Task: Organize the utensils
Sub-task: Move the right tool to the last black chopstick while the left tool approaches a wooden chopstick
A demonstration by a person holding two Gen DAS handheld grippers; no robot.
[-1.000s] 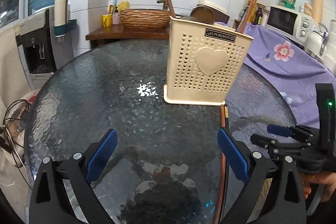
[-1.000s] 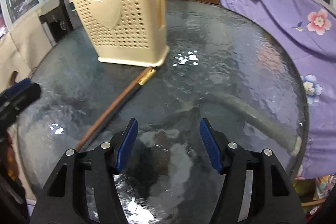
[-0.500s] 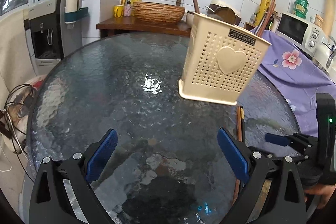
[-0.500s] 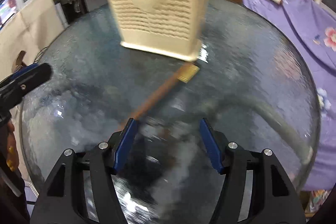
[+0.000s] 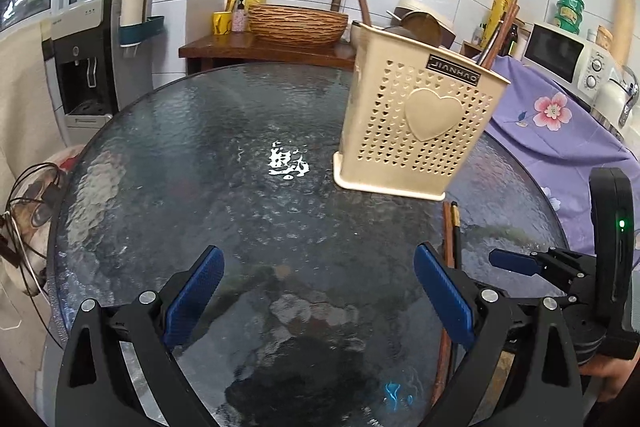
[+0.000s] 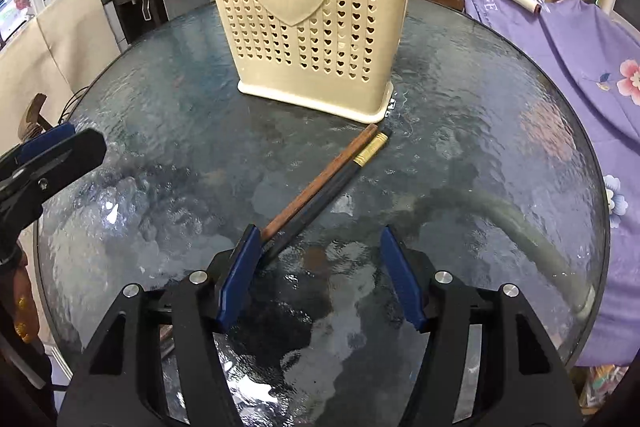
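Two chopsticks lie side by side on the glass table point(image 6: 480, 131), a brown one point(image 6: 332, 169) and a black one with a gold band point(image 6: 344, 181). Their far ends almost touch the cream perforated utensil holder point(image 6: 312, 15), which stands upright. My right gripper point(image 6: 320, 239) is open just above the table, and the chopsticks' near ends run under the tip of its left finger point(image 6: 240, 275). In the left wrist view my left gripper point(image 5: 318, 259) is open and empty, with the chopsticks point(image 5: 450, 231) by its right finger. The holder point(image 5: 420, 123) has several wooden utensils point(image 5: 500, 27) in it.
A purple flowered cloth point(image 5: 560, 131) covers furniture right of the table. A wooden counter with a wicker basket point(image 5: 296, 23) is behind, with a water dispenser point(image 5: 84, 67) at left and a microwave point(image 5: 560, 55) at right. Cables point(image 5: 24, 211) hang off the table's left edge.
My right gripper has slid left towards the chopsticks, which were left of its fingers and now reach its left fingertip. The left gripper has hardly moved. Both stay open.
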